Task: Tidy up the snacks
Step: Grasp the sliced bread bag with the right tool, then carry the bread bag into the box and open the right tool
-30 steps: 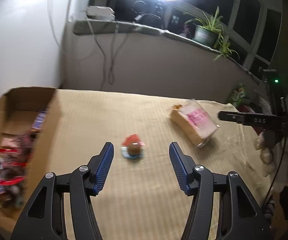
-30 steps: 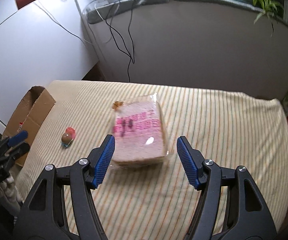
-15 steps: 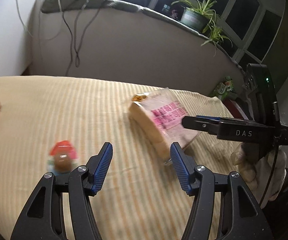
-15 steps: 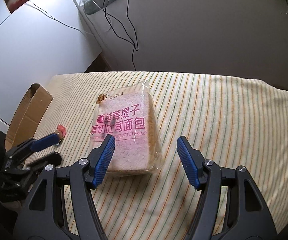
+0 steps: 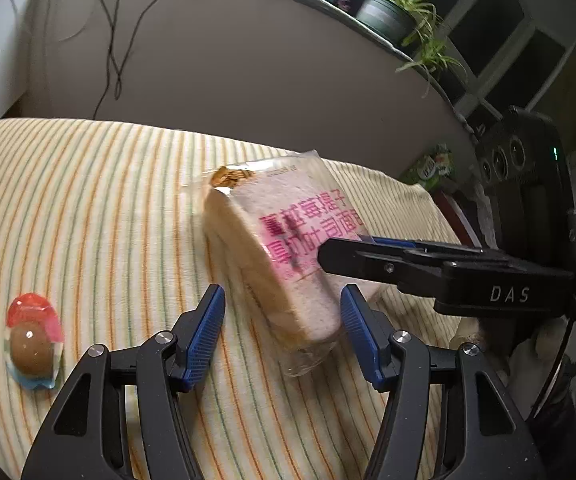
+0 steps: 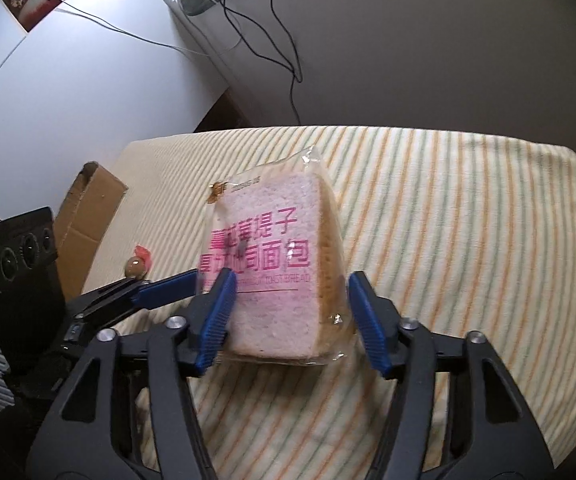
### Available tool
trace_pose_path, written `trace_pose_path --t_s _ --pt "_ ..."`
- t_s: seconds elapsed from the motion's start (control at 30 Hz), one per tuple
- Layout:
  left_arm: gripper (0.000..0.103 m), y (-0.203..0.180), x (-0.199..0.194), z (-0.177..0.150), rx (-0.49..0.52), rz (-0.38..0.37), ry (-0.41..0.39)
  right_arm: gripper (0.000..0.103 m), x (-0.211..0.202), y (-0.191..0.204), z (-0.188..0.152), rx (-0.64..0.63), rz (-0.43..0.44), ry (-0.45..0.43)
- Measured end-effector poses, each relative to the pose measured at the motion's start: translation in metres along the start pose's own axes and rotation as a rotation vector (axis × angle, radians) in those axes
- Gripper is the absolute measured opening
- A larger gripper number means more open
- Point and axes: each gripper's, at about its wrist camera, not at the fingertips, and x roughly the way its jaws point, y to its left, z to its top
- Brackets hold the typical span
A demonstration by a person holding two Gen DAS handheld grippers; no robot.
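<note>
Striped bed point(image 6: 447, 200) under you, both hand-held grippers straddle the bread point(image 6: 276, 264): right hand-held gripper point(image 6: 288, 312) closing but not yet gripping, left hand-held gripper point(image 5: 282, 338) wide open; squeeze next.

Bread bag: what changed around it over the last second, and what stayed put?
Both tools closed in on the bread bag. The left tool swung away from the small wrapped snack and now straddles the bag's near corner, open. The right tool came down around the bag's near end; its jaws have just been closing, one pad touching. Bag and snack stayed on the striped cloth.
</note>
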Motion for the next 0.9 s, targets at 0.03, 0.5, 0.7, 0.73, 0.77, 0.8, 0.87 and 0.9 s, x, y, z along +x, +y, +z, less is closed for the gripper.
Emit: trace_pose_path --t_s 0.03,0.5,0.7,0.73,0.77,0.8,0.87,0.9 --pt "0.058 -0.003 0.001 0.000 0.014 -0.006 0.003 0.056 0.001 0.002 0.000 0.000 -0.005 0.001" --pt "0.053 -0.023 -0.027 0.008 0.102 0.040 -0.061 0.046 -0.013 0.041 0.009 -0.008 0.004 -0.008" --pt "0.053 -0.023 -0.071 0.013 0.134 0.070 -0.133 0.046 -0.035 0.078 0.017 -0.071 0.023 -0.052" --pt "0.053 -0.022 -0.078 0.014 0.133 0.075 -0.145 0.046 -0.037 0.085 0.019 -0.082 0.026 -0.058" --pt "0.053 -0.020 -0.087 0.014 0.134 0.082 -0.159 0.046 -0.039 0.094 0.021 -0.093 0.030 -0.063" --pt "0.053 -0.018 -0.093 0.013 0.135 0.088 -0.170 0.046 -0.041 0.102 0.022 -0.105 0.034 -0.069" --pt "0.053 -0.014 -0.107 0.012 0.137 0.105 -0.192 0.046 -0.043 0.116 0.024 -0.128 0.042 -0.075" --pt "0.053 -0.011 -0.113 0.010 0.136 0.114 -0.203 0.046 -0.043 0.126 0.025 -0.143 0.046 -0.078"
